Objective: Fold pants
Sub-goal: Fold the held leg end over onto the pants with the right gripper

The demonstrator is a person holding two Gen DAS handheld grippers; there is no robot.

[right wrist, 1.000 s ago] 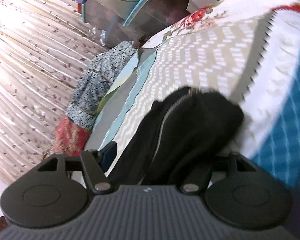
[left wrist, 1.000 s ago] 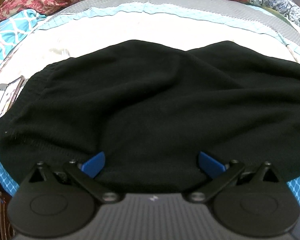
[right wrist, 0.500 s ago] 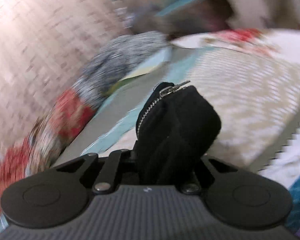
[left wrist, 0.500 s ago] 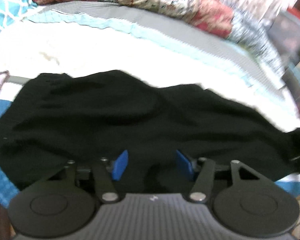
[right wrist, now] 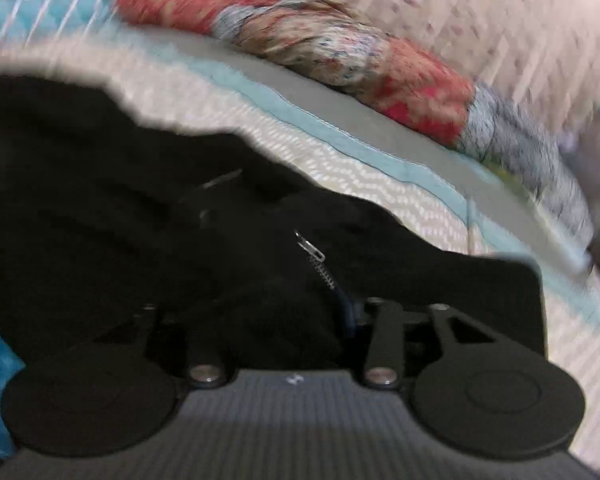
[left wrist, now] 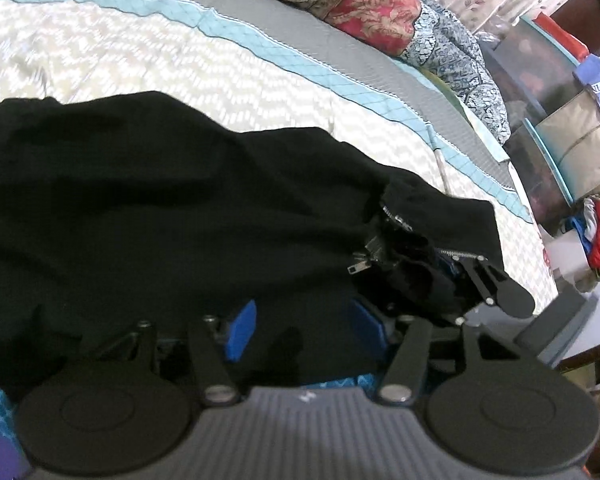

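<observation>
Black knit pants (left wrist: 148,208): soft, limp, non-fragile | grip advised at zipper (right wrist: 320,264) hem | left gripper (left wrist: 300,330) part-open, opening, fabric between | right gripper (right wrist: 276,320) opening, hem between

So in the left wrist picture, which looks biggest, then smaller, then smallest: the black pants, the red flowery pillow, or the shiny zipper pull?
1. Black pants, by far the largest.
2. Red flowery pillow; it lies farther back, so it may be bigger than it looks.
3. Zipper pull, tiny.

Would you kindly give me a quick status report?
Left claw opening, pants between its pads. Right claw opening, zipper end in it. Nothing blocking.
</observation>
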